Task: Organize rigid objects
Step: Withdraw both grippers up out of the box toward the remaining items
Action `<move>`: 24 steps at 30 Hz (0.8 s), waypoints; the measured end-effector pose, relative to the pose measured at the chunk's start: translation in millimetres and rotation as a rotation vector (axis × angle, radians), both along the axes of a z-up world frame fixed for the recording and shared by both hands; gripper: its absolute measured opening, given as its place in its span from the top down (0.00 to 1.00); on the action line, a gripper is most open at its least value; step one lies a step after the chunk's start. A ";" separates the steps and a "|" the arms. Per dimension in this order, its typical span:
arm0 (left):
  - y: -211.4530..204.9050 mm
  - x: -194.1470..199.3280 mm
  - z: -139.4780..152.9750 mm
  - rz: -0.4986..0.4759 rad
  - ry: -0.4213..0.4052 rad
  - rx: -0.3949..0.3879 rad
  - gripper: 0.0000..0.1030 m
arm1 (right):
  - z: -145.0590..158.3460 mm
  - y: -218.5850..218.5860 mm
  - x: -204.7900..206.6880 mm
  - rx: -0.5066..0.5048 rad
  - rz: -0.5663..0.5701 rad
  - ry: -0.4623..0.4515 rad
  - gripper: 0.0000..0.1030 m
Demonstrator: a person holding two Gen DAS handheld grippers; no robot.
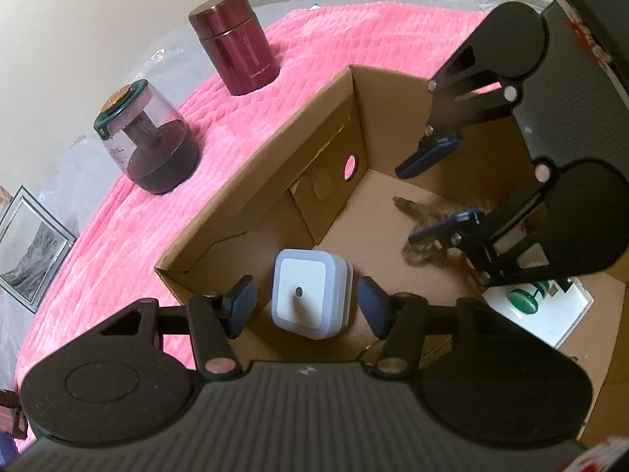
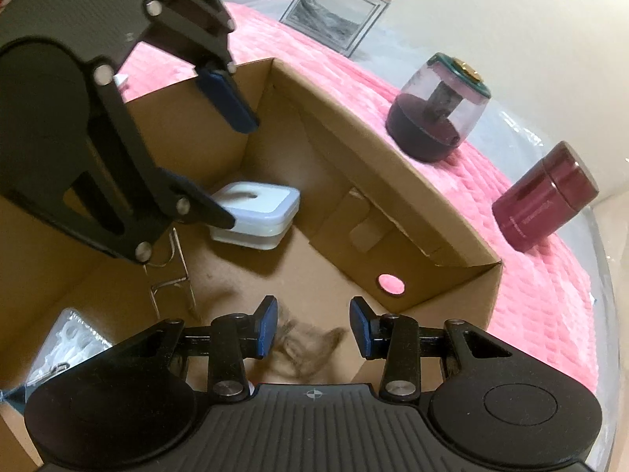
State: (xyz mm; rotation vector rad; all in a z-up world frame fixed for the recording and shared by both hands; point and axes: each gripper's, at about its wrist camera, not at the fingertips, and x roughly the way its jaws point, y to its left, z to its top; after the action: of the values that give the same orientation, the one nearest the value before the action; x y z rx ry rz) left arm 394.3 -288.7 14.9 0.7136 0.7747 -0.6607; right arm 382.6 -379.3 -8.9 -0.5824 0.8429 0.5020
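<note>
While both of my grippers hang over the open cardboard box [image 1: 275, 181], the white square night light [image 1: 310, 293] sits on the box floor in the corner nearest my left gripper [image 1: 304, 305]. Its face points up, with a small dark sensor dot in the middle. My left jaws stand apart on either side of it, and there is a gap between each blue pad and the light's sides, so I am not pressing on it. From my right wrist view the same night light [image 2: 255, 212] lies against the far wall of the box [image 2: 393, 196], with my left gripper [image 2: 226, 149] above it.

My right gripper [image 2: 310, 330] points down at the box floor with its jaws apart and nothing clamped between them; beneath the pads lies a tuft of brown fuzzy material [image 2: 310, 348]. In the left wrist view that right gripper [image 1: 430, 196] hovers further inside the box, above the same tuft [image 1: 416, 232].

Also inside the box are a bent wire piece [image 2: 173, 275], a clear packet of white bits [image 2: 70, 338] and a white item with a green part [image 1: 538, 303].

Outside the box, on the pink blanket [image 1: 157, 212], stand a dark red canister [image 1: 236, 49] and a clear jar with a green lid [image 1: 147, 141], both upright and well apart from the box wall. Beyond the blanket a framed picture [image 2: 334, 19] leans against the wall.
</note>
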 end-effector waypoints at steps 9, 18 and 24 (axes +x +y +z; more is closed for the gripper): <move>15.2 -11.6 18.9 0.025 -0.025 -0.069 0.48 | 17.5 -2.7 -11.2 0.036 -0.045 -0.041 0.64; 49.6 -56.3 56.4 0.097 -0.022 -0.245 0.48 | 59.4 -8.9 -66.3 0.157 -0.148 -0.064 0.64; 78.8 -106.1 77.9 0.139 -0.033 -0.343 0.48 | 85.6 0.2 -119.5 0.235 -0.219 -0.075 0.64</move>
State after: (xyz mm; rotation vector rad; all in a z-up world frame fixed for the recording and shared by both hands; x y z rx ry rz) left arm 288.2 -209.9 92.8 0.3540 0.6529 -0.6335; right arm 263.1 -379.2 76.7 -0.2872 0.7532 0.3699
